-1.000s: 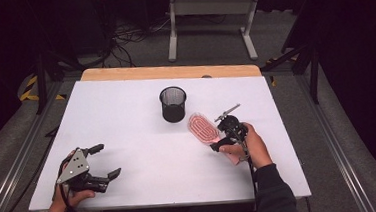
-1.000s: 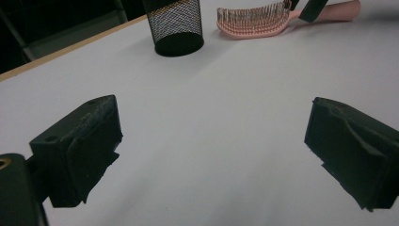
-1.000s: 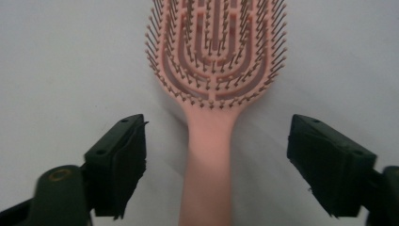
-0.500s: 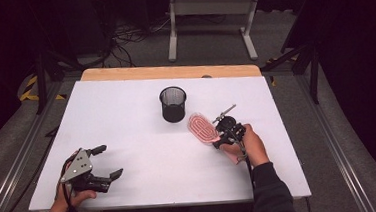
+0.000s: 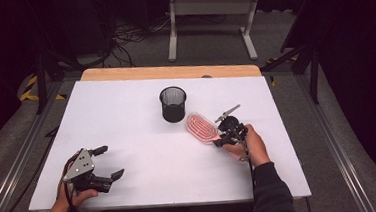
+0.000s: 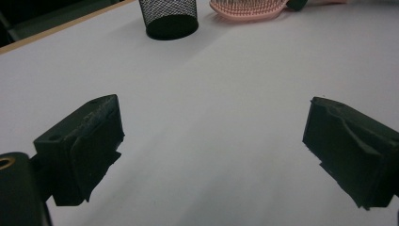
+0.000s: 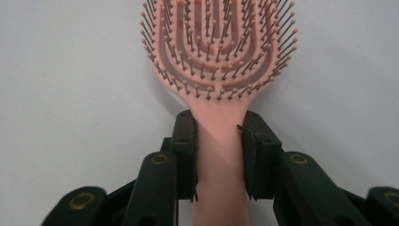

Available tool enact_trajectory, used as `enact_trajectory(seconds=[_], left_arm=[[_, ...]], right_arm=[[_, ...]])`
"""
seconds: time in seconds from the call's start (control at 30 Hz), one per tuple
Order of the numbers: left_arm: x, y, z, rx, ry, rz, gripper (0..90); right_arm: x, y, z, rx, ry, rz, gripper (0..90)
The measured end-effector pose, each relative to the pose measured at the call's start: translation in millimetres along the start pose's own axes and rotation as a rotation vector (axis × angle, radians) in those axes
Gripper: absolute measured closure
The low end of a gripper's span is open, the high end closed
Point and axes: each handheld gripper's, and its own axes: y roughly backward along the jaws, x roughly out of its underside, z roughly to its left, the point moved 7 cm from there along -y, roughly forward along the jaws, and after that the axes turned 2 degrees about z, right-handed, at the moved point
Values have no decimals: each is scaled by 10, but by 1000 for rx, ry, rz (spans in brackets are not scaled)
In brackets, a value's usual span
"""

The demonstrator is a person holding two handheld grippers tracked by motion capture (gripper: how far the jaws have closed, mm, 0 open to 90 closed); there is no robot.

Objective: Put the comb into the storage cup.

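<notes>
Grasping of the pink hairbrush looks finished: in the right gripper view the right gripper has its two black jaws pressed on both sides of the brush handle, just below the head. The jaws have just been closing, and the handle is now between them. The brush lies flat on the white desk, bristles up, at the centre right of the high view, just lower right of the black mesh cup. I judge that the lift is not yet done, because the brush head seems to rest on the desk surface. If the brush should go into the cup, then lifting, carrying and lowering are all left.

The left gripper sits at the lower left of the high view, held low over the desk, well apart from the brush. Its jaws stand wide with nothing between them.

The right gripper view shows the grip exactly: where the pads meet the handle, and the rows of bristles. From above, the person's hand and the gripper body cover this contact. The high view gives instead the whole layout, with cup, brush and both hands. The left gripper view shows the cup and the brush from low, at the top edge of the frame, and here the bristles appear from the side.
</notes>
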Motion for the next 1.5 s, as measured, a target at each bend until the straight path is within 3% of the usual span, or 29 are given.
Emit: enact_trajectory(seconds=[0.03, 0.43, 0.8, 1.03, 1.1, 1.23, 1.5], left_arm=[[-4, -6, -3, 1, -5, 0, 63], [-3, 19, 5, 3, -5, -8, 65], [4, 12, 14, -3, -6, -2, 63], [9, 9, 18, -1, -4, 2, 63], [10, 5, 15, 3, -3, 2, 63], [7, 11, 17, 3, -2, 1, 63], [14, 4, 21, -3, -4, 6, 63]], right_arm=[[-8, 17, 11, -25, -4, -31, 698], [-53, 155, 14, -47, -6, -166, 698], [-113, 333, 25, -28, 10, -290, 699], [-166, 510, 78, 23, 26, -368, 699], [-186, 556, 91, 12, 22, -400, 699], [-208, 615, 93, 35, 25, -444, 699], [-280, 758, 127, 76, 43, -620, 699]])
